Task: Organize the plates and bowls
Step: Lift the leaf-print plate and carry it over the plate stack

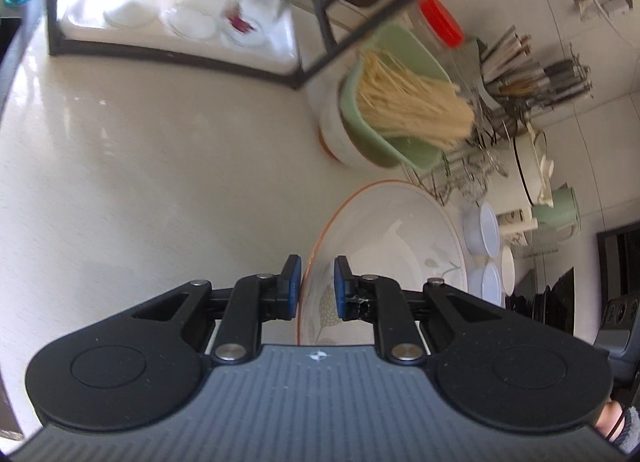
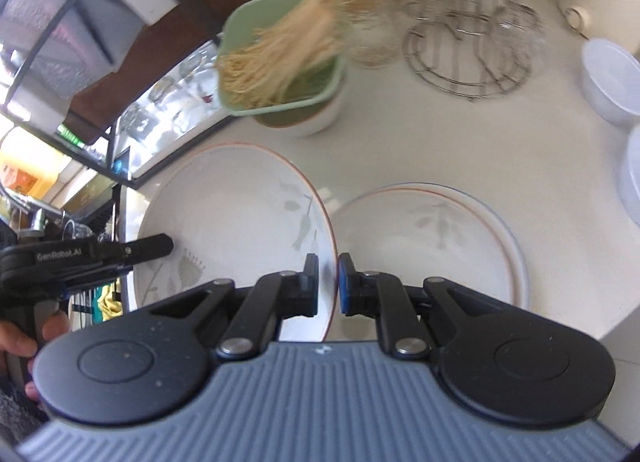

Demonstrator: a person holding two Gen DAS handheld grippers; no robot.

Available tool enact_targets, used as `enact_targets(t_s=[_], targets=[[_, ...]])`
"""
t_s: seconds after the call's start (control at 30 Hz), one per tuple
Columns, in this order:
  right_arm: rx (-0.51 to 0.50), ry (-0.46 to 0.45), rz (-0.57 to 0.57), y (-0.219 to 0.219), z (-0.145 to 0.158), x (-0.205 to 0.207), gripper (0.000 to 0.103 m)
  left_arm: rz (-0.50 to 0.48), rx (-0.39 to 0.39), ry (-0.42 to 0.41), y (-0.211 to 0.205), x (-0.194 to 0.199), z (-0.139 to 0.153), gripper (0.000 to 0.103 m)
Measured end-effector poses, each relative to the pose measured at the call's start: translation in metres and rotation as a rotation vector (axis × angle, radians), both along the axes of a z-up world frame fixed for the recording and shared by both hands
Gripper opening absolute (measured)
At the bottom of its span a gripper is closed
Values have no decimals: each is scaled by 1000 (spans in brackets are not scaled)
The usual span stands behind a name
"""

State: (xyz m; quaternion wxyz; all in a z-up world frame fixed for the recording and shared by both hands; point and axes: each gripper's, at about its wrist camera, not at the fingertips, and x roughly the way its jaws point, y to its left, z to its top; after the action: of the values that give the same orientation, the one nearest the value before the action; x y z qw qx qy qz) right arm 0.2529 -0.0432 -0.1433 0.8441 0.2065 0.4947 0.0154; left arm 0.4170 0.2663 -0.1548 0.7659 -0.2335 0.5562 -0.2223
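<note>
Nearest, both tongs are clamped on one plate: the left tongs (image 1: 316, 286) pinch its rim on one side, the right tongs (image 2: 328, 282) pinch the opposite rim, and the plate (image 2: 236, 218) hangs tilted between them, clear of the counter (image 1: 160, 166). In the right view the left tongs show side-on at the plate's far rim.

Just beyond the right tongs a second plate (image 2: 432, 238), with the same leaf print, lies flat on the counter near its front edge, seemingly on another of its kind; the held plate probably belongs on top of it.

Farther back stand a green tub (image 2: 280, 62) of noodles, a wire rack (image 2: 468, 58) and white bowls (image 2: 608, 82) toward the right edge.

Risks, as I judge them: each grip takes only a thin bite of glazed rim, so if the hands drift apart or twist unevenly the plate could slip out and chip on the stack below. Lowered while tilted, its edge would strike first. A wide swing might also catch the tub.
</note>
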Motion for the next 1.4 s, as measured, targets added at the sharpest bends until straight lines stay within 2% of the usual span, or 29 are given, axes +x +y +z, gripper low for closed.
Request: enact_targets(t_s=[0.27,0.53,0.93,1.2,1.3,1.4], targets=[[-9,-28,45,-45,-5,-8,13,28,26,11,-47,-21,-8,18],[5,4,103,-82,-23,-8,13,76,89,53,-87,-40,-18,18],[-41,21,228,-98,-54,-1,14,102,245,67,-127,-59,-39,19],[-75,6,270,-100,-56,4,15,94,355,65,-153,-67,-42,21],[-74,1,269,-103,-57,4,15,107,340,79,-154,-69,-44,29],[-52,-11,269,-108,-56,6,15,135,308,90,-148,-71,-44,29]])
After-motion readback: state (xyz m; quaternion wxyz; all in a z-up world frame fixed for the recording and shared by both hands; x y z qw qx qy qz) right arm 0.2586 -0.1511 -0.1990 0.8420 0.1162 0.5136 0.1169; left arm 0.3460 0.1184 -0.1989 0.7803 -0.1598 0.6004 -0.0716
